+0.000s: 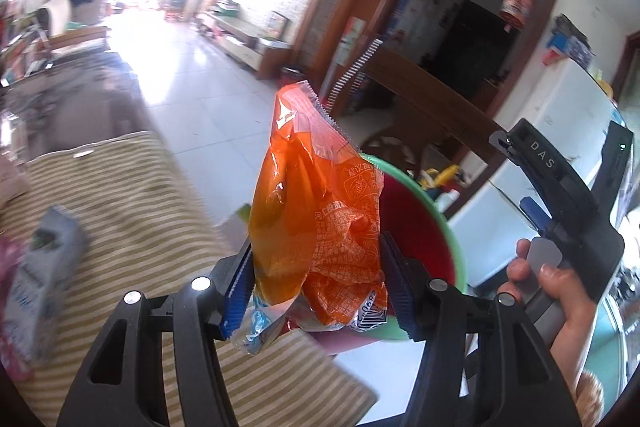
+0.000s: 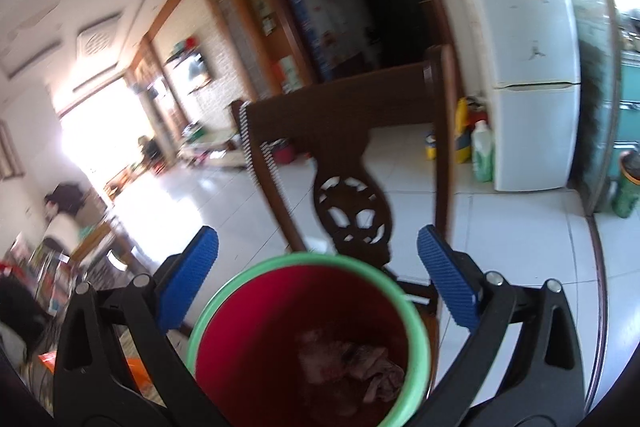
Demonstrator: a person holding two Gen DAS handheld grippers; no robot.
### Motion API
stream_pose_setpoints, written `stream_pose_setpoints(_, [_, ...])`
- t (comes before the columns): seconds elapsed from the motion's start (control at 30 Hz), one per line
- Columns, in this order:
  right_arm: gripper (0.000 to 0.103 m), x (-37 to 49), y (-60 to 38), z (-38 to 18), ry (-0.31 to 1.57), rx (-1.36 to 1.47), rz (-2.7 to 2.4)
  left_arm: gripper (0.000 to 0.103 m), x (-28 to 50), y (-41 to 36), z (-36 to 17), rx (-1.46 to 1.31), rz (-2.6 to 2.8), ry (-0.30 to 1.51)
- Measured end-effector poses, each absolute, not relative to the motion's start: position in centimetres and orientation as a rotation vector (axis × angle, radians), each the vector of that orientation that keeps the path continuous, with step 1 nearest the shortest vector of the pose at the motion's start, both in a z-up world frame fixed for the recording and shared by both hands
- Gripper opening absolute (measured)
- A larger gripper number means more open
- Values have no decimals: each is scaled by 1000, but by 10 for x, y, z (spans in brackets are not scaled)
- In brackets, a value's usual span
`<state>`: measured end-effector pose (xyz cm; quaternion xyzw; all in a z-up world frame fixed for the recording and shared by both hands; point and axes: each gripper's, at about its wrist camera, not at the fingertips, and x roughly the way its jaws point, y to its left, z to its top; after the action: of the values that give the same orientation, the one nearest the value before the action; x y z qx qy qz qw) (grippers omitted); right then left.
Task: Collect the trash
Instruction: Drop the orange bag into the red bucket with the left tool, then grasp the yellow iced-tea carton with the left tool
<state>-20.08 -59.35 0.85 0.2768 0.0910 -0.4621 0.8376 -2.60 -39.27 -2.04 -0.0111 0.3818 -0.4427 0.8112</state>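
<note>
The left gripper (image 1: 316, 283) is seen clamped on an orange snack wrapper (image 1: 316, 211), the blue pads pressing its lower part from both sides; the crumpled bag stands roughly upright between the jaws, its long axis running up and away from the camera, the serrated top seal uppermost. Directly behind and slightly to the right of the wrapper, in the left wrist view, the red bin with a green rim (image 1: 432, 223) is partly hidden; the wrapper overlaps its near rim, but whether it is already over the mouth cannot be told from this view. The bin is judged to lie ahead of the wrapper, so the coming move is taken to depend on carrying the bag forward and a little right until its lower end is clear of the rim, then releasing. In the right wrist view the right gripper (image 2: 318, 267) is seen with jaws spread wide and nothing between the pads; the bin (image 2: 224, 295) sits just below and between them, apparently not touched, with crumpled brownish scrap (image 2: 352, 363) already at the bottom. The hand (image 1: 540, 279) holding the right tool is visible at the far side of the bin in the left view. A blue-white carton (image 1: 44, 267) is noted on the striped cloth (image 1: 152, 195) to the left, still uncollected; the left tool is judged nearer to it. A dark wooden chair (image 2: 352, 155) stands beyond the bin.
</note>
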Motion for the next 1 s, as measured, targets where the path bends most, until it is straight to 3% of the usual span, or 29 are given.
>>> stream_pose_setpoints(0.17, [98,-213,-593,12,105,597,-1033,57,-29,-427,-25,-9,-1023,830])
stream_pose_setpoints(0.33, [98,-210,-585,18,91,540,-1044,71,-25,-437,-30,-38,-1037,856])
stream_pose_setpoints(0.43, [98,-200,-580,20,114,499,-1020,73,-23,-421,-33,-55,-1001,852])
stream_pose_setpoints(0.83, [98,-141,-521,29,244,323,-777,73,-27,-263,-34,-74,-666,807])
stream_pose_setpoints(1.0, [98,-112,-488,30,312,263,-676,79,-23,-184,-35,-25,-493,797])
